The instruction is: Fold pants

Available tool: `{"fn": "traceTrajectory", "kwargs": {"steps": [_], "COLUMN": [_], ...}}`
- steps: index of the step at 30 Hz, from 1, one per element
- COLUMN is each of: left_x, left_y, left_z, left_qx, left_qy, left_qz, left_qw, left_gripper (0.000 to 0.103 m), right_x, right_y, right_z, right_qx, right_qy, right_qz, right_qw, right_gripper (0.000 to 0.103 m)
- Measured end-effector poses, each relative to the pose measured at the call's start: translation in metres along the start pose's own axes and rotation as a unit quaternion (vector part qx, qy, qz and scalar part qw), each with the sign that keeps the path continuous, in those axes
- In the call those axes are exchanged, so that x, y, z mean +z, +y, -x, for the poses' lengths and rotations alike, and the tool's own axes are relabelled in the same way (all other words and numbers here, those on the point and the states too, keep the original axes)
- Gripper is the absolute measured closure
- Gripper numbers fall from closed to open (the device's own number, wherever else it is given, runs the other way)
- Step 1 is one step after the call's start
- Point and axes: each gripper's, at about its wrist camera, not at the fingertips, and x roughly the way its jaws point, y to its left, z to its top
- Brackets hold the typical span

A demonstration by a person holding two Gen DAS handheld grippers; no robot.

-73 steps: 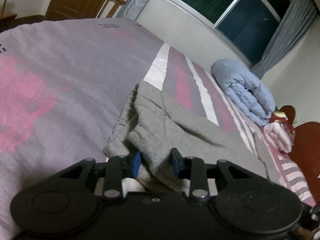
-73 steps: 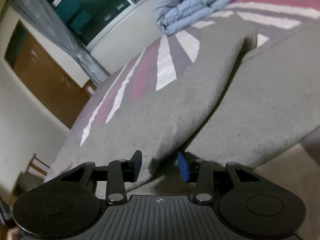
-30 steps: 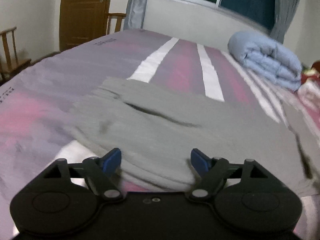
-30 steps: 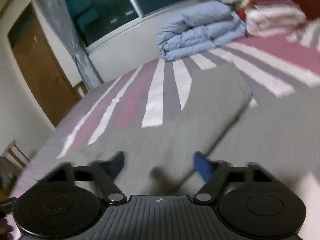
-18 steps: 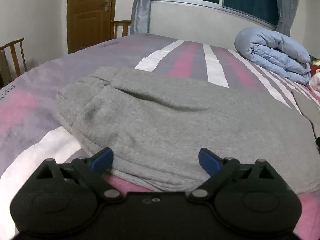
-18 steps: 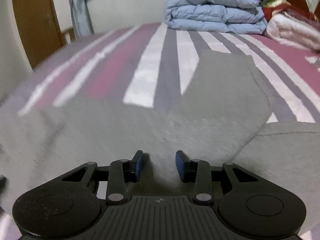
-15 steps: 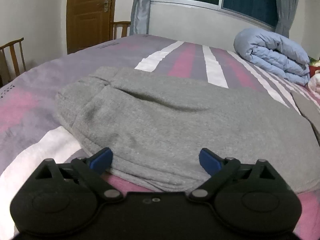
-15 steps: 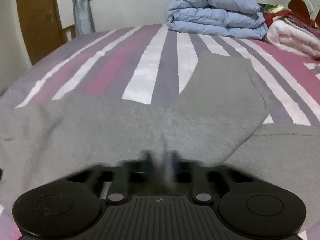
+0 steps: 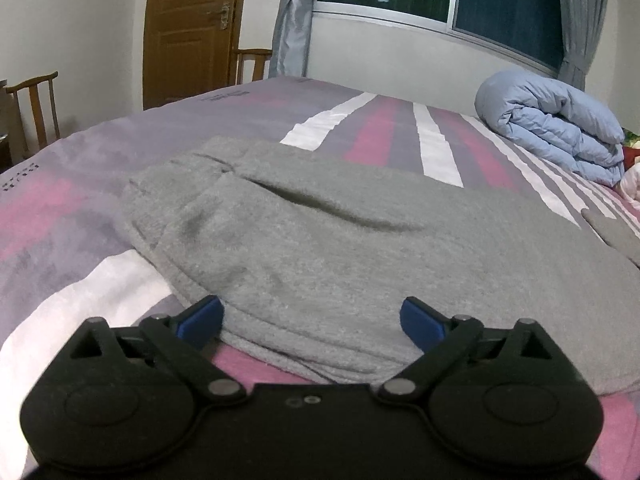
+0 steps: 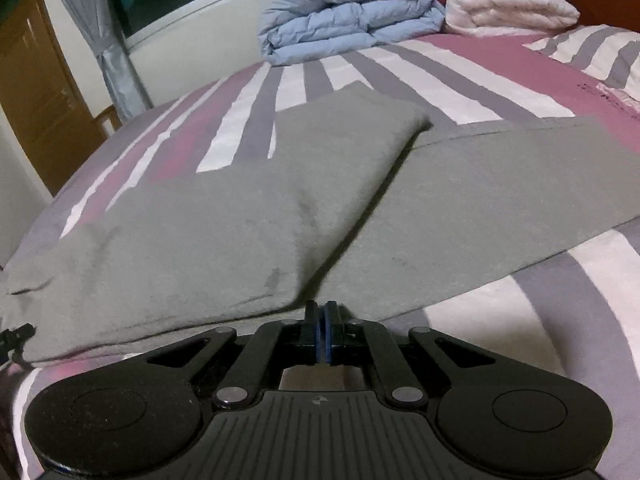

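Here the pants (image 9: 340,240) lie lengthwise rightward, left jaws wide and empty, right jaws closed, seemingly empty.

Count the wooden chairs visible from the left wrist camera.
2: one chair at the far left edge by the wall, another chair beside the door. The bed may hide others.

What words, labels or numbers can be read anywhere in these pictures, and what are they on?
None can be read.
Dark print on the bedspread, far edge: too small and blurred to read.
Dark print on the bedspread, left edge: too blurred to read.
Small round mark on the right gripper body: a symbol, not text.
The pants, duvet and door show no writing.
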Motion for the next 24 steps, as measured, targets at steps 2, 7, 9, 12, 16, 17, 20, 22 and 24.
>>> {"fn": "traceTrajectory", "kwargs": {"steps": [2, 7, 9, 12, 16, 17, 20, 22, 24], "left_x": [0.000, 0.004, 0.004, 0.002, 0.001, 0.001, 0.001, 0.001, 0.001], "left_y": [0.001, 0.011, 0.018, 0.026, 0.025, 0.026, 0.027, 0.027, 0.028], "left_z": [0.000, 0.005, 0.005, -0.002, -0.005, -0.005, -0.005, -0.005, -0.006], "left_qx": [-0.001, 0.028, 0.043, 0.033, 0.033, 0.031, 0.028, 0.028, 0.028], "left_qy": [-0.001, -0.015, -0.012, 0.002, 0.006, 0.007, 0.007, 0.007, 0.007], "left_qz": [0.004, 0.029, 0.042, 0.061, 0.056, 0.059, 0.062, 0.063, 0.062], "left_qw": [1.0000, 0.9991, 0.9981, 0.9976, 0.9978, 0.9977, 0.9976, 0.9976, 0.9976], "left_gripper": [0.012, 0.015, 0.014, 0.011, 0.009, 0.008, 0.008, 0.008, 0.008], "right_x": [0.013, 0.047, 0.052, 0.053, 0.050, 0.051, 0.057, 0.055, 0.045], "right_y": [0.003, 0.036, 0.047, 0.060, 0.063, 0.059, 0.032, 0.007, -0.018], "right_z": [0.005, -0.023, -0.038, -0.066, -0.096, -0.098, -0.077, -0.048, -0.020], "right_qx": [0.000, -0.018, -0.026, -0.035, -0.080, -0.085, -0.085, -0.076, -0.071], "right_qy": [-0.025, -0.037, -0.039, -0.018, 0.000, -0.001, -0.025, -0.046, -0.057], "right_qz": [0.018, 0.112, 0.147, 0.191, 0.256, 0.262, 0.207, 0.144, 0.097], "right_qw": [1.000, 0.993, 0.988, 0.981, 0.963, 0.961, 0.974, 0.985, 0.991], "right_gripper": [0.099, 0.050, 0.039, 0.054, 0.065, 0.089, 0.098, 0.098, 0.098]}}
